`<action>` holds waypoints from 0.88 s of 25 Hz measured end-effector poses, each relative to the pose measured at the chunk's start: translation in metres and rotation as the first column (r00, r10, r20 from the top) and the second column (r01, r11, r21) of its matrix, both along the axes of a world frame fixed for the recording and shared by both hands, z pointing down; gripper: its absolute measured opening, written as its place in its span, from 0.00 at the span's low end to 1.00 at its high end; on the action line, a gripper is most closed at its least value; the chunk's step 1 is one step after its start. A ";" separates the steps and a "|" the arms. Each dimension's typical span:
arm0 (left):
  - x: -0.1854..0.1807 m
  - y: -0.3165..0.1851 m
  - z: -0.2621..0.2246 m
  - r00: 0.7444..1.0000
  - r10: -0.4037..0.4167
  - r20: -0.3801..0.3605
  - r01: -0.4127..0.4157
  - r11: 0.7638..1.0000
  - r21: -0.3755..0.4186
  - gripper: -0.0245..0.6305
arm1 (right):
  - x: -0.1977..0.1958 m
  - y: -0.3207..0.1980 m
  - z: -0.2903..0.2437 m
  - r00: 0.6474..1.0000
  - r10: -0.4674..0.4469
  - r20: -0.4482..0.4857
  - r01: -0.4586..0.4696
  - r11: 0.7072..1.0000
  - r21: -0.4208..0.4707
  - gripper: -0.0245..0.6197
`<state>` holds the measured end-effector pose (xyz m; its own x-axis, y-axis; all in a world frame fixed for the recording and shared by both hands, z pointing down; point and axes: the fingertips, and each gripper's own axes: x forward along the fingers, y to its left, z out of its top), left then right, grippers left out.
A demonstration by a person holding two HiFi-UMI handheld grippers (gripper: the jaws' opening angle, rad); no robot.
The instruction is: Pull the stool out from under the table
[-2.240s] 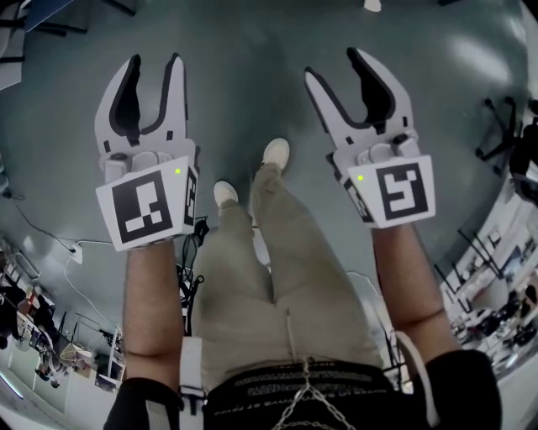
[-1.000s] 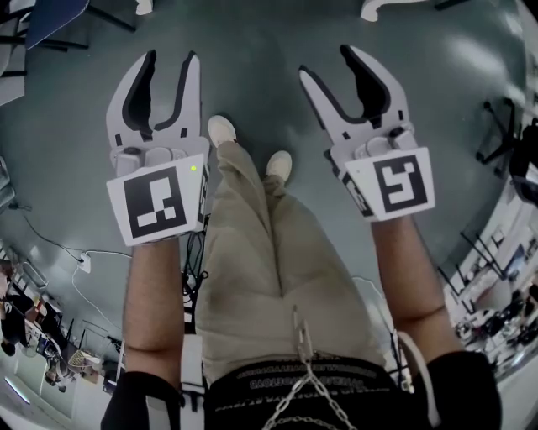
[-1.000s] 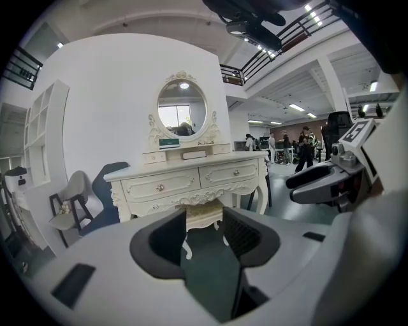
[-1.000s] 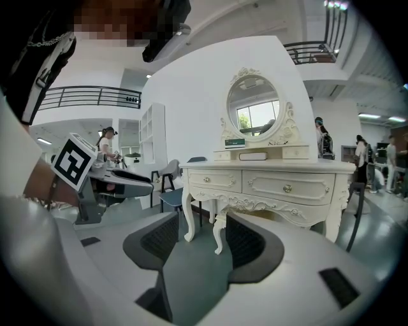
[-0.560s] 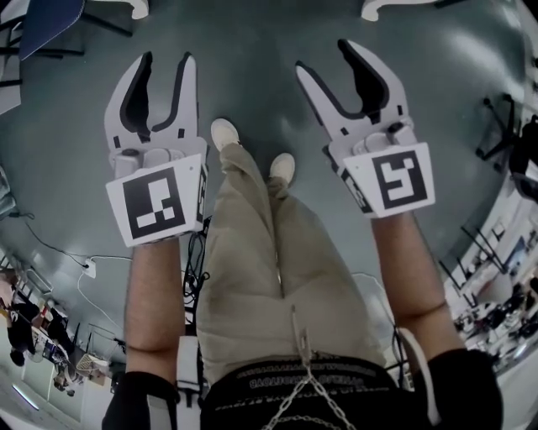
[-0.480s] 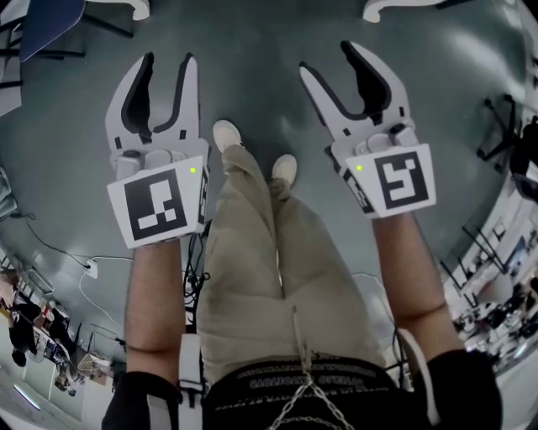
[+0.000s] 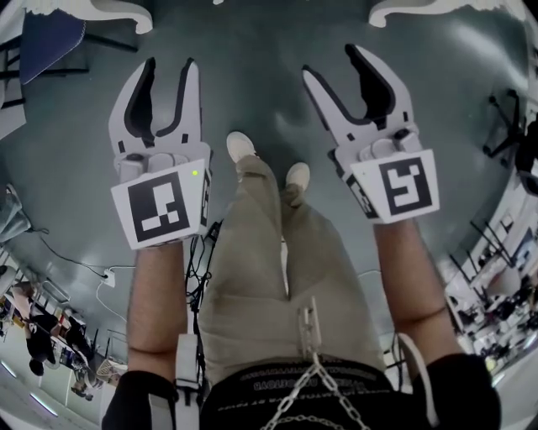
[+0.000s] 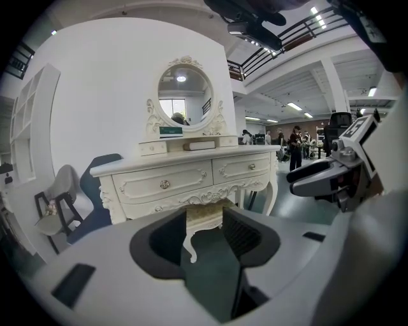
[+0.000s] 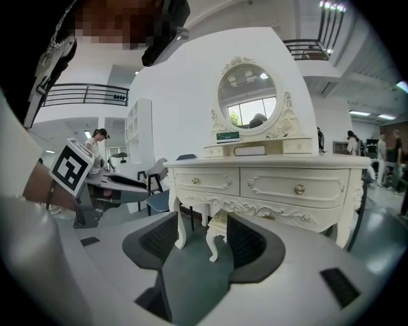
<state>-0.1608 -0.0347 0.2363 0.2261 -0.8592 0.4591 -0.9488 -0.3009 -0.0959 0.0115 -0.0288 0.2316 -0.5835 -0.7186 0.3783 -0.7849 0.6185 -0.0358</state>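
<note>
A cream dressing table (image 8: 191, 178) with an oval mirror (image 8: 183, 99) stands ahead, some way off. The matching stool (image 8: 203, 219) is tucked under its middle; a carved leg and part of the seat show. In the right gripper view the table (image 9: 274, 181) and the stool (image 9: 217, 230) appear again. In the head view only the table's white front edges (image 7: 92, 12) reach the top border. My left gripper (image 7: 168, 71) and right gripper (image 7: 332, 63) are held out side by side over the floor. Both are open with nothing between the jaws.
A blue chair (image 8: 95, 197) and a grey chair (image 8: 57, 200) stand left of the table. Cables (image 7: 50, 252) run over the grey-green floor at the left. A black chair base (image 7: 504, 126) is at the right. People (image 8: 296, 143) stand far off to the right.
The table's white edges have come into the top of the head view, and the person's feet have stepped forward. Both grippers keep their pose, with the jaws still apart.
</note>
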 end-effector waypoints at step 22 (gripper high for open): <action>-0.018 -0.065 -0.010 0.993 0.105 -0.049 -0.103 0.994 0.028 0.29 | -0.014 -0.048 -0.027 0.987 0.162 -0.004 -0.162 0.987 0.018 0.38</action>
